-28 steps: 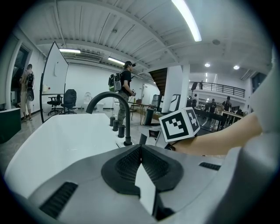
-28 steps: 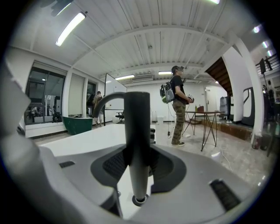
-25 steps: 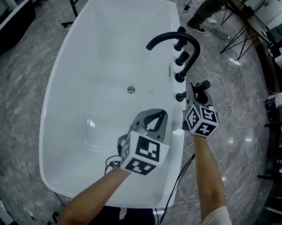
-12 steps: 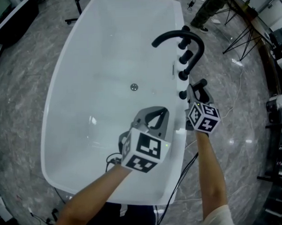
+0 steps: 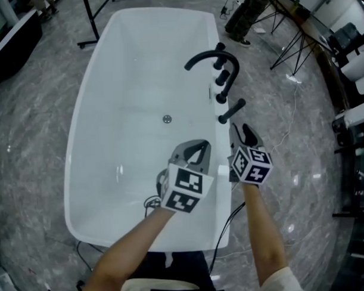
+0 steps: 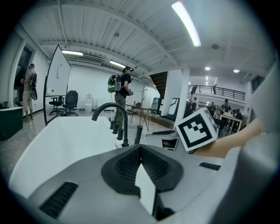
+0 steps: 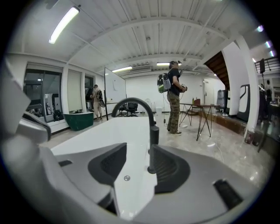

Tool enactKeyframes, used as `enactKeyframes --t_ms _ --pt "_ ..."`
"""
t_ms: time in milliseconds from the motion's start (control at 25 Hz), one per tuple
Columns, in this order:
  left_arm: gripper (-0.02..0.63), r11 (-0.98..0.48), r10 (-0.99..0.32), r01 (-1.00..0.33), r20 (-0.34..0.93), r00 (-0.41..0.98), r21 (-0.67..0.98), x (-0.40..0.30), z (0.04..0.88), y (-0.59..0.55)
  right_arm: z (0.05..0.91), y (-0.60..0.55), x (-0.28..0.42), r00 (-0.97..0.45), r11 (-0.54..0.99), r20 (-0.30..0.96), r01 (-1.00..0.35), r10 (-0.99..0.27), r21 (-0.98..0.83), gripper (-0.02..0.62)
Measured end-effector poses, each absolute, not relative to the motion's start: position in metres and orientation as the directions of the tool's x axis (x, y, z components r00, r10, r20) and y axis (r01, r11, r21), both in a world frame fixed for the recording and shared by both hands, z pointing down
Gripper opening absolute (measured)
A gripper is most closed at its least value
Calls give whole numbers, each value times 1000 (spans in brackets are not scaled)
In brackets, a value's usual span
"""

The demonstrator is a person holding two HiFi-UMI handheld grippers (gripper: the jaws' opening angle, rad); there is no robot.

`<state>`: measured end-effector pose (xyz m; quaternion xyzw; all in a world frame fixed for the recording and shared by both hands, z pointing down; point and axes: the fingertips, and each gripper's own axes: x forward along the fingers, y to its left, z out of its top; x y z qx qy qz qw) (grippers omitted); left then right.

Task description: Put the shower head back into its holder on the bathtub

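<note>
The white bathtub fills the middle of the head view, with its black faucet at upper right. Lower centre, the left gripper hangs over the basin, jaws together and empty. The right gripper, whose jaws have just been opening wide with nothing between them, sits just below the shower head, which appears seated on the right rim. It is best to draw straight back with the jaws wide, clear of the handle.

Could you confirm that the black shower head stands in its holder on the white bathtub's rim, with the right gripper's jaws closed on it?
Not quite: the right gripper is open, not closed on it. The right gripper view shows its jaws apart, having just been opening, gripping nothing; the black shower head stands beyond them in its holder on the white bathtub's rim.
</note>
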<state>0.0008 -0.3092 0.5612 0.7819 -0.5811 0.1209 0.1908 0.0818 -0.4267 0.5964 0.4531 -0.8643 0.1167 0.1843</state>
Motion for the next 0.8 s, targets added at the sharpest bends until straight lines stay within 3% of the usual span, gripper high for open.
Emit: enactKeyframes --t_ms 320,480,800 --pt "15 -312 -869 -936 350 350 161 13 504 -234 497 -290 76 -542 559 311 -828 -781 -41 100" --pt "15 -342 -868 -925 322 378 163 21 481 -188 463 -227 81 -537 541 256 -839 -804 -60 13" --pt "15 -338 -891 -930 271 365 142 43 446 -104 418 -121 105 -551 546 183 -834 -814 -81 10"
